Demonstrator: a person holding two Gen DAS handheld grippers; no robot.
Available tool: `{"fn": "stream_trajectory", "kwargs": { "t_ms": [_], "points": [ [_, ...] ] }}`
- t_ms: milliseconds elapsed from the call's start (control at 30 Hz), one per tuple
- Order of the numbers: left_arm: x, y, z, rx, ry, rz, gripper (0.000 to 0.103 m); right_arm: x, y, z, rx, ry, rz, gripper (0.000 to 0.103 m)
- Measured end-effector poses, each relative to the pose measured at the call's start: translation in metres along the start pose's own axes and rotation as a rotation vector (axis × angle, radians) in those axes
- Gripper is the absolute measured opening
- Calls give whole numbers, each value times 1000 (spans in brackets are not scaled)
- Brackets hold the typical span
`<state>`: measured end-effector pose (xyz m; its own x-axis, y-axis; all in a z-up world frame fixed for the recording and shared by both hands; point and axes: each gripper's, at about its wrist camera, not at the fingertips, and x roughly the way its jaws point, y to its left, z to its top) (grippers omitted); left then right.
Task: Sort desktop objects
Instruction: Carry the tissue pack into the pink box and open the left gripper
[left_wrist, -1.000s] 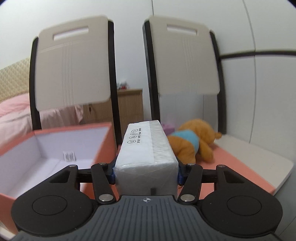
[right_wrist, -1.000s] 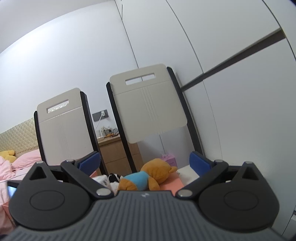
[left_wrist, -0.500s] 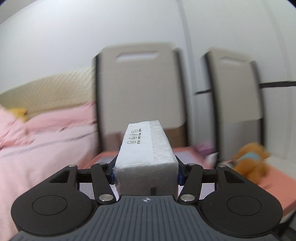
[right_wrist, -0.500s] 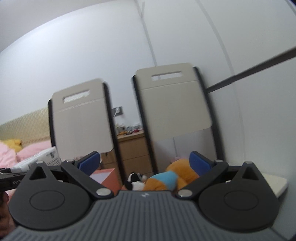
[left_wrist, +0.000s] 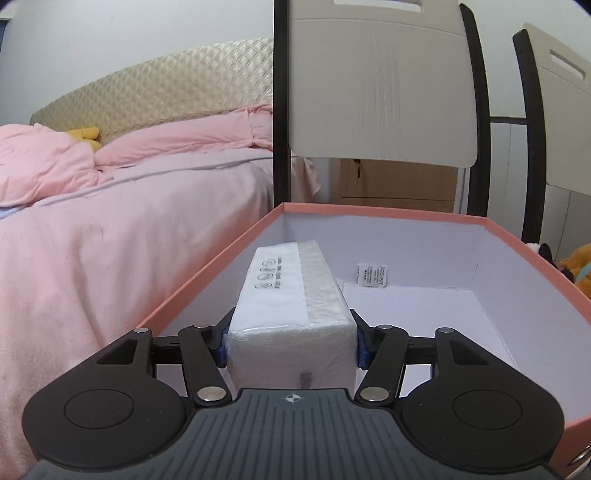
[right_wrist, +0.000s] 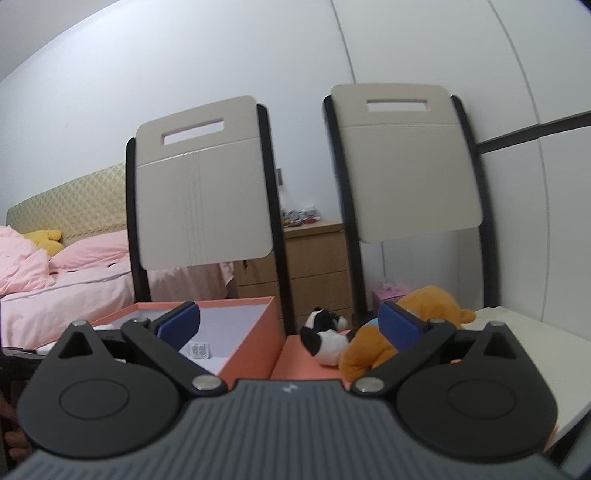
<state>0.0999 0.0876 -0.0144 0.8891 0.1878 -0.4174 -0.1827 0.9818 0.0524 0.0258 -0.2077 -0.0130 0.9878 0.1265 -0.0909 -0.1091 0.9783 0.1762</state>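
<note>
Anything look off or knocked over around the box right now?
Nothing stands out. The tissue pack sits straight between the opening left tongs over the pink box; the plush toys just lie beside it.

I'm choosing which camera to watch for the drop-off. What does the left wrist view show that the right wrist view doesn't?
Only the left wrist view shows the white plastic-wrapped tissue pack between the left gripper as its jaws are opening. Only the right wrist view shows the open, empty right gripper, the black-and-white plush and the orange plush dog. Both show the salmon-pink cardboard box.
</note>
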Motion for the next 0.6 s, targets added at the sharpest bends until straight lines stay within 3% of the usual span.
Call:
{"fn": "stream_trajectory", "kwargs": {
  "t_ms": [100, 167, 600],
  "points": [
    [-7, -1, -5, 3, -19, -4, 70, 0, 1, 0, -4, 8, 15, 103],
    [-13, -2, -8, -5, -43, -12, 90, -1, 1, 0, -7, 13, 21, 103],
    [-72, -3, -28, 7, -178, -87, 103, -18, -1, 1, -3, -9, 46, 103]
  ]
}}
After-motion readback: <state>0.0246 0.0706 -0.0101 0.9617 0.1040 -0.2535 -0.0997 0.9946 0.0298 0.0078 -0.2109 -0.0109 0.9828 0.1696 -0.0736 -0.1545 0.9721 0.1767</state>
